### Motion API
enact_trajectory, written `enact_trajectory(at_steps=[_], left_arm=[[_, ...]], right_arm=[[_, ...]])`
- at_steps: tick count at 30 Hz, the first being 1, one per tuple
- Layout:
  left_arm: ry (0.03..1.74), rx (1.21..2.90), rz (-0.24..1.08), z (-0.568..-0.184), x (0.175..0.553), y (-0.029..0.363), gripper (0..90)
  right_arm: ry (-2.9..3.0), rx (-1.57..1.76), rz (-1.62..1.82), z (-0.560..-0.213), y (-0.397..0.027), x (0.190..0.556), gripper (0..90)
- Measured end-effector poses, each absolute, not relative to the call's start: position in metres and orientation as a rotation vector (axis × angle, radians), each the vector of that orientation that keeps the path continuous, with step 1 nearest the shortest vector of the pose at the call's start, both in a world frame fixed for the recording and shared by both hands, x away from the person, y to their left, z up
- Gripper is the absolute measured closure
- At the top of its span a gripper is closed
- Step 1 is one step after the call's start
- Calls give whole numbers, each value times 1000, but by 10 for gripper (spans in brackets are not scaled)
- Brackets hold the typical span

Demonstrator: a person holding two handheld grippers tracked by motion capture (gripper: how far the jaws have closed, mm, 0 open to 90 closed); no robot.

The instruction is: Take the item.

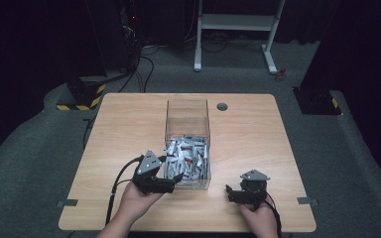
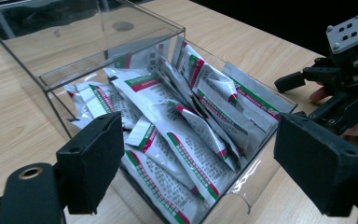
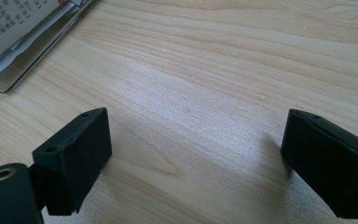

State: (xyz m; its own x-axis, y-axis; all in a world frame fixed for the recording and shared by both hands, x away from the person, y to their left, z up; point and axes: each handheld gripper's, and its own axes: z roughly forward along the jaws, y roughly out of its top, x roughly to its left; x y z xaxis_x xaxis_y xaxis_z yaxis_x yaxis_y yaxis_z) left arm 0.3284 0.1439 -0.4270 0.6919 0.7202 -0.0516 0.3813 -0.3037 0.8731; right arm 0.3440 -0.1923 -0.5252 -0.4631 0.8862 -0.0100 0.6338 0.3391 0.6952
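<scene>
A clear plastic box (image 1: 187, 119) stands mid-table, and several white sachets (image 1: 188, 154) with red and green bands are heaped at its near end. My left gripper (image 1: 172, 168) is open at the box's near left corner, jaws wide apart. In the left gripper view its jaws frame the box (image 2: 98, 42) and the sachets (image 2: 186, 121), with nothing between the left gripper (image 2: 200, 158) jaws. My right gripper (image 1: 232, 194) is low over bare wood, right of the box, and is open and empty (image 3: 191, 158). The box's corner (image 3: 28, 60) and a sachet (image 3: 9, 23) show at upper left there.
The wooden table (image 1: 129, 124) has a round cable hole (image 1: 222, 106) behind the box. The other gripper (image 2: 345, 70) shows at the right of the left gripper view. On the floor beyond stand a white desk frame (image 1: 235, 29) and a black-yellow striped base (image 1: 82, 96).
</scene>
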Motion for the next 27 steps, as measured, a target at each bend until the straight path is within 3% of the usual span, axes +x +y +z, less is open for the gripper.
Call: enact_trajectory(at_steps=[19,27], left_arm=[[860,1977,414,-433,342,126,207],[876,1983,430,-435,345,122,311]], right_arm=[[2228,1332,891,-525,-192,343,86],[2228,1330,891,-525,-192,343,87]])
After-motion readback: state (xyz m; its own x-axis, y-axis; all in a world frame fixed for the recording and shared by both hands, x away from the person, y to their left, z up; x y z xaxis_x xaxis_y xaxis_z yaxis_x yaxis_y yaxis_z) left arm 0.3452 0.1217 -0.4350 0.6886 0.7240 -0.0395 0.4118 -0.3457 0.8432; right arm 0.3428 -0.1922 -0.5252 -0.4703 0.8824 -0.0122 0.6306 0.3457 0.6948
